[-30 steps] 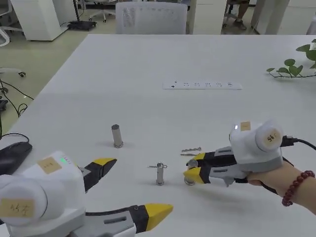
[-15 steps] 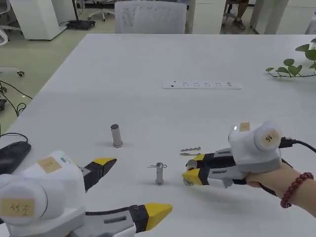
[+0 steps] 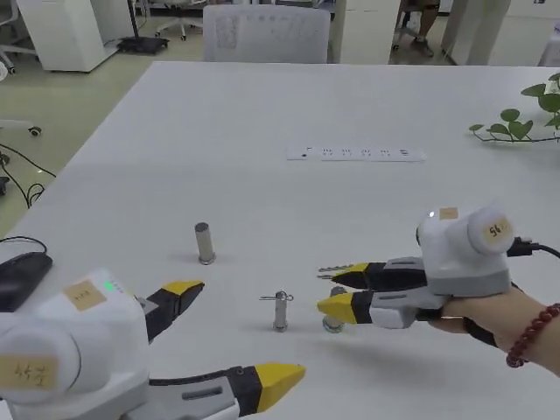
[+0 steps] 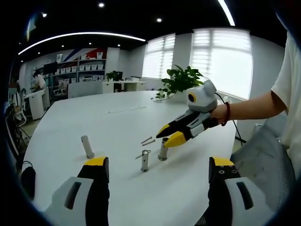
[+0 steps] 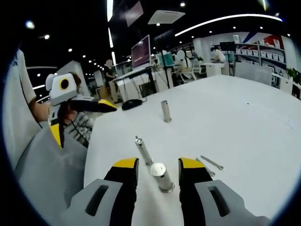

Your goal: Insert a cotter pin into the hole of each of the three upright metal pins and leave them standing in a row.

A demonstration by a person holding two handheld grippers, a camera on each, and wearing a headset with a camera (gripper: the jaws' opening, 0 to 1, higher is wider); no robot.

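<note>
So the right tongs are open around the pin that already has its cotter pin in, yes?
Not quite. The right tongs are open around a bare pin. The pin with the cotter pin stands just beyond the jaws, next to it. The right gripper view shows this.

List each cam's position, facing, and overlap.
Head view: headset, facing forward-down at the table; left hand-held gripper, right hand-held gripper and a hand show.
Left gripper view: on the left one, facing the three pins and the right one; own jaws show.
Right gripper view: on the right one, facing the left; jaws flank the nearest pin.
All share the three pins.
</note>
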